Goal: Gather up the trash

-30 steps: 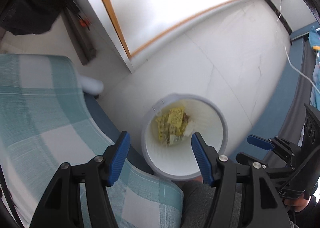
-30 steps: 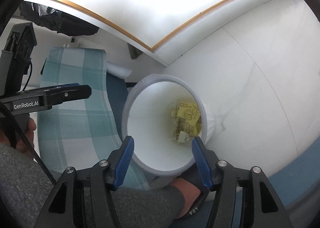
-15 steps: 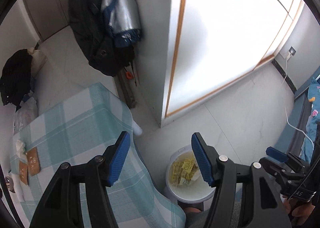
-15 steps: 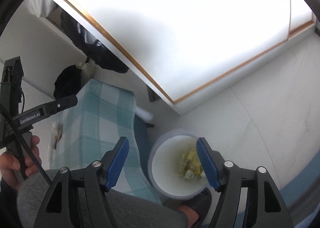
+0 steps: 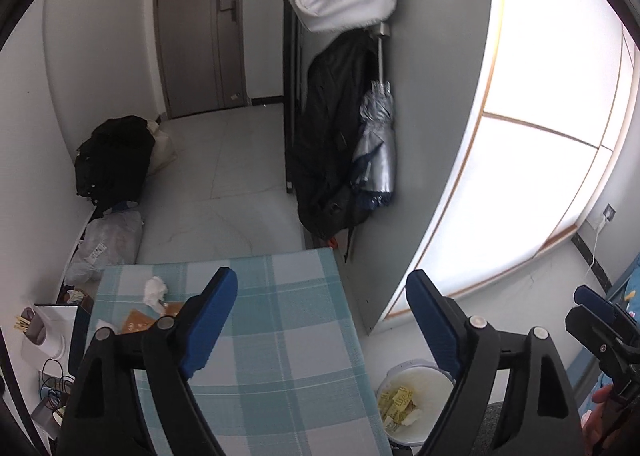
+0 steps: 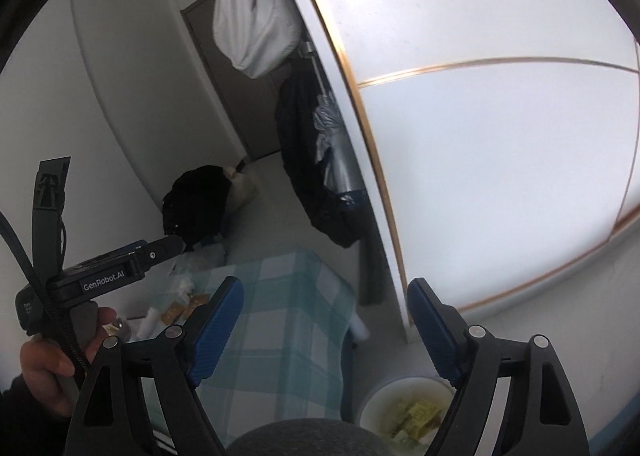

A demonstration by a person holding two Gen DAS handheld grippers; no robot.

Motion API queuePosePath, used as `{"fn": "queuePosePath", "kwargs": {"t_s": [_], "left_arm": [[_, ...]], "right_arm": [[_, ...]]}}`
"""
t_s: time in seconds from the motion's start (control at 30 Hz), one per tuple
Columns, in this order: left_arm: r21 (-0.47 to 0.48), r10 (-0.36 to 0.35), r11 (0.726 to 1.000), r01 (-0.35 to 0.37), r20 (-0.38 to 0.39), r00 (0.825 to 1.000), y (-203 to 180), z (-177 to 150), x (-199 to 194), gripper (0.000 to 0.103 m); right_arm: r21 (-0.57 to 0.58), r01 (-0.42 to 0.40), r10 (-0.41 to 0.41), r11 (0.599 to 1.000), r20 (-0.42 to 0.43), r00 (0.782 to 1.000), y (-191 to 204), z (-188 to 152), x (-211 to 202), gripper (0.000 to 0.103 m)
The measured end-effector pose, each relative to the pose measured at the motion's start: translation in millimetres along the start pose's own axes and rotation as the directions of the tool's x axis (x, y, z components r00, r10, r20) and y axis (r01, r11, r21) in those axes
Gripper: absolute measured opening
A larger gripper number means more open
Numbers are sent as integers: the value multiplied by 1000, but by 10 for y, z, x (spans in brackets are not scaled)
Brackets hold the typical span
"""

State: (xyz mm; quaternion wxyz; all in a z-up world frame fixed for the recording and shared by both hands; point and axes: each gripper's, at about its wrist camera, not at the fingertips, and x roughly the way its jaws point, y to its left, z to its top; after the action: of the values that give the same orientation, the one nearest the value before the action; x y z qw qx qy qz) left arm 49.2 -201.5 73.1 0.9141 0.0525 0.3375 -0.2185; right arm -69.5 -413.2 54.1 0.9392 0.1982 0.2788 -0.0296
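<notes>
A white trash bin stands on the floor beside the table and holds yellow wrappers; it also shows in the right wrist view. My left gripper is open and empty, raised above the checked tablecloth. A crumpled white tissue and brown packets lie on the cloth's far left part. My right gripper is open and empty, high above the table edge and bin. The left gripper's body shows at the left of the right wrist view.
A white cup with sticks and cables sit at the table's left. Black bags and a plastic bag lie on the floor. Coats and an umbrella hang by the sliding door.
Both grippers have lifted and tilted up away from the bin. The views swung from the bin's inside to the table and room. Both stay open and empty.
</notes>
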Motion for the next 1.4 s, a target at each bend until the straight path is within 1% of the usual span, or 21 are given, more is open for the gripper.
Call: {"fn": "queuePosePath", "kwargs": {"t_s": [0.07, 0.1, 0.17, 0.3, 0.4, 0.5, 0.6, 0.7, 0.77, 0.83, 0.9, 0.97, 1.17, 1.2, 1.27, 1.4], "left_arm": [[-17, 3, 1000, -2, 47, 999, 150, 19, -119, 87], [-27, 7, 1000, -6, 65, 998, 230, 21, -169, 90], [-63, 41, 997, -34, 104, 994, 431, 19, -278, 94], [-127, 96, 989, -77, 154, 983, 720, -23, -441, 95], [-179, 164, 975, -135, 161, 973, 954, -90, -495, 95], [-237, 211, 957, -168, 169, 963, 1215, -175, -555, 95], [-276, 281, 934, -226, 177, 943, 1464, -260, -570, 95], [-298, 309, 921, -249, 174, 935, 1661, -338, -528, 95], [-327, 337, 906, -268, 173, 926, 1795, -405, -531, 95], [-341, 349, 899, -276, 176, 920, 1902, -472, -526, 95], [-348, 367, 890, -295, 164, 916, 1982, -497, -491, 95], [-356, 361, 889, -290, 153, 920, 2110, -555, -462, 95], [-404, 362, 864, -300, 85, 929, 2479, -728, -331, 95], [-405, 372, 859, -314, 71, 925, 2532, -757, -304, 95], [-411, 403, 839, -356, 28, 915, 2626, -778, -285, 95], [-455, 394, 816, -358, -16, 919, 2768, -778, -289, 95]], "right_arm": [[-31, -31, 31, 999, 19, 999, 232, 36, -11, 87], [-46, -43, 44, 998, 26, 999, 331, 45, -10, 88], [-80, -71, 74, 994, 41, 996, 560, 60, 2, 88], [-148, -118, 129, 982, 68, 989, 977, 38, 59, 94], [-200, -142, 160, 970, 79, 984, 1253, -12, 135, 96], [-249, -171, 196, 953, 79, 977, 1528, -81, 231, 100], [-273, -199, 224, 941, 64, 973, 1781, -145, 377, 101], [-299, -216, 241, 929, 49, 969, 1985, -231, 514, 101], [-310, -225, 249, 924, 40, 968, 2083, -283, 606, 101], [-322, -231, 250, 918, 20, 968, 2181, -332, 725, 101], [-332, -238, 249, 913, -8, 968, 2241, -367, 866, 101], [-336, -245, 249, 909, -31, 968, 2288, -417, 981, 101], [-348, -263, 238, 900, -114, 965, 2443, -559, 1363, 101], [-353, -265, 236, 897, -125, 964, 2473, -579, 1421, 101], [-361, -275, 236, 891, -150, 960, 2531, -599, 1534, 101], [-356, -290, 230, 889, -201, 952, 2622, -598, 1830, 101]]}}
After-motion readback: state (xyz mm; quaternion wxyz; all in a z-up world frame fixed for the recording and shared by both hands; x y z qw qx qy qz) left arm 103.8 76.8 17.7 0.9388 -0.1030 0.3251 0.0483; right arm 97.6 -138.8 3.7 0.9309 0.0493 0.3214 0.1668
